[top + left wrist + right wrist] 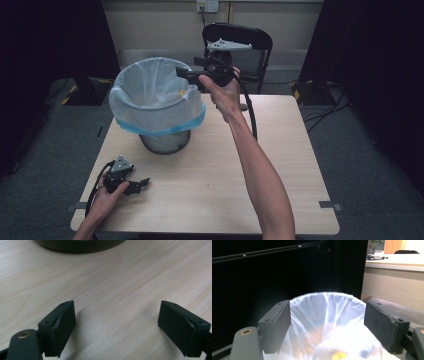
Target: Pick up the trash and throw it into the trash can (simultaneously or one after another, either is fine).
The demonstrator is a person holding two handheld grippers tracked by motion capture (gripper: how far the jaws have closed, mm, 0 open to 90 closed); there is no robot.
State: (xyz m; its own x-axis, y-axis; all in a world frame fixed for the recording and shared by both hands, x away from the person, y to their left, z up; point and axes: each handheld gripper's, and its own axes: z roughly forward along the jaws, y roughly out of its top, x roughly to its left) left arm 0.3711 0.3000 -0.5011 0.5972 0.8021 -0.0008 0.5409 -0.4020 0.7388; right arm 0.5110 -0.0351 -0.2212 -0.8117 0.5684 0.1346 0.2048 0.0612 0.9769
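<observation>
One light wooden table [210,175] carries a mesh wastebasket [165,142] near its far left corner, lined with a translucent white bag [150,95] whose blue-edged rim folds down over the outside. Above the bin's right rim the right hand [227,95] holds the right gripper [187,74] raised, its jaws spread wide and empty over the bag's mouth, where something small and yellow [338,355] lies blurred inside. Near the table's front left edge the left hand [102,200] rests the left gripper [142,184] low on the wood, jaws also wide apart with nothing between them.
</observation>
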